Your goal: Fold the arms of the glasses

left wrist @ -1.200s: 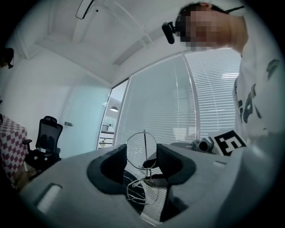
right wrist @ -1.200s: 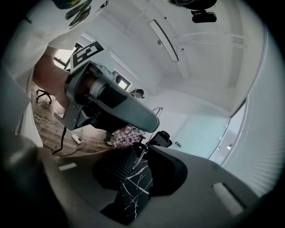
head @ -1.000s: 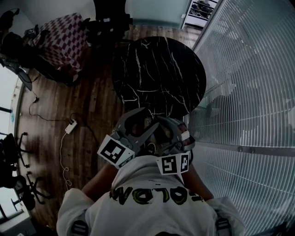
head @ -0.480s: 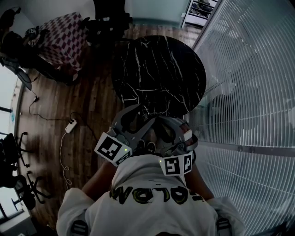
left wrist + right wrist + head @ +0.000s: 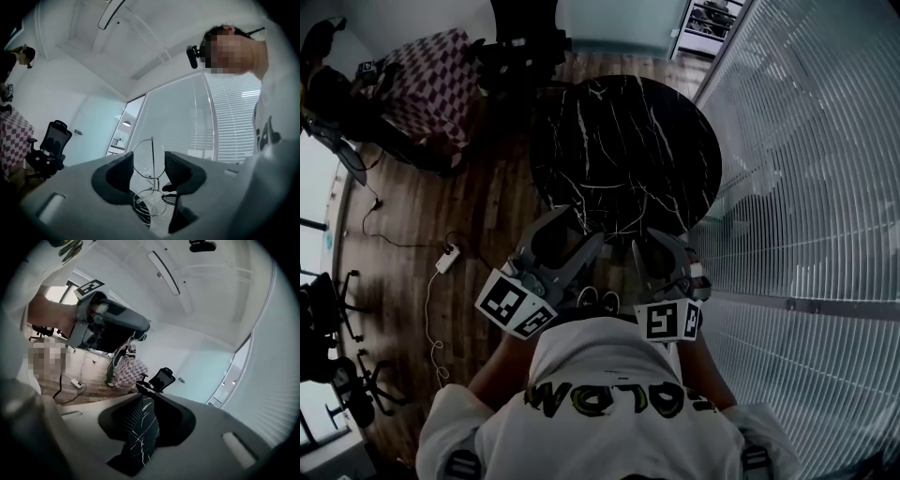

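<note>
In the left gripper view, thin wire-rimmed glasses [image 5: 152,161] stand upright between the jaws, one lens above the other and a thin arm crossing the upper lens. My left gripper [image 5: 149,165] is shut on them. From the head view, the left gripper [image 5: 572,234] and the right gripper [image 5: 661,246] are held apart in front of the person's chest, at the near edge of the round black marble table [image 5: 623,150]. The glasses are too small to make out there. The right gripper [image 5: 140,394] has its tips together, with only the marble table [image 5: 140,437] showing behind them.
A glass wall with blinds [image 5: 806,187] runs along the right. A checkered-cloth table [image 5: 431,80] stands at the far left. A power strip with a cable [image 5: 443,258] lies on the wooden floor, and office chairs [image 5: 337,375] stand at the left edge.
The two grippers, close together a second ago, have drawn apart. The left one moved left and toward the person with the glasses, and the right one shifted right.
</note>
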The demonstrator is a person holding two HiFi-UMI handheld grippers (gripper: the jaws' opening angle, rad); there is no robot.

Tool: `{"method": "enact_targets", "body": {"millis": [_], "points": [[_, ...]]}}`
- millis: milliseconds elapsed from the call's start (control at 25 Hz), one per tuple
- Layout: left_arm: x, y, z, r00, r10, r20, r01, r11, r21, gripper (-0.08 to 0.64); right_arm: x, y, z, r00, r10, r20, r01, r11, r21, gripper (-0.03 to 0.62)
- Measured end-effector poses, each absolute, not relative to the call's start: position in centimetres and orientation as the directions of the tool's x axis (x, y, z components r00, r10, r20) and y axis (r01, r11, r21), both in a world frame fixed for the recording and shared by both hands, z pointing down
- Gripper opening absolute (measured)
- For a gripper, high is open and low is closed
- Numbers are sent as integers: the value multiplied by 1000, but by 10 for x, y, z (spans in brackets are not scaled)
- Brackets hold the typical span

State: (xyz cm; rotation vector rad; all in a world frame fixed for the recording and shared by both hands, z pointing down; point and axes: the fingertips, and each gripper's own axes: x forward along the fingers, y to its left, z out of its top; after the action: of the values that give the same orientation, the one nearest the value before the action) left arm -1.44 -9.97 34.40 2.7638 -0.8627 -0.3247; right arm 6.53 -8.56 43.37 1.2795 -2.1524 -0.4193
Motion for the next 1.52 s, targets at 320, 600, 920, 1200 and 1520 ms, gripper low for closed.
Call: {"method": "enact_targets", "body": {"millis": [320, 600, 920, 1200, 1520], "points": [[-12, -90, 340, 831, -524, -186, -452, -831, 323, 213, 80, -97, 444, -320, -884, 341, -719, 461, 520, 81], [-6, -83, 349, 850, -500, -165, -434, -843, 317, 213, 78, -96, 435, -322, -891, 319, -721, 449, 527, 81], [-1, -77, 356, 864, -486, -131, -432, -849, 304, 213, 65, -89, 418, -353, -893, 278, -706, 449, 547, 81], [6, -69, 363, 878, -470, -97, -426, -857, 290, 213, 55, -81, 409, -380, -890, 252, -701, 455, 550, 81], [10, -61, 364, 888, -452, -88, -413, -866, 283, 213, 41, -70, 401, -406, -882, 238, -692, 467, 550, 81]]}}
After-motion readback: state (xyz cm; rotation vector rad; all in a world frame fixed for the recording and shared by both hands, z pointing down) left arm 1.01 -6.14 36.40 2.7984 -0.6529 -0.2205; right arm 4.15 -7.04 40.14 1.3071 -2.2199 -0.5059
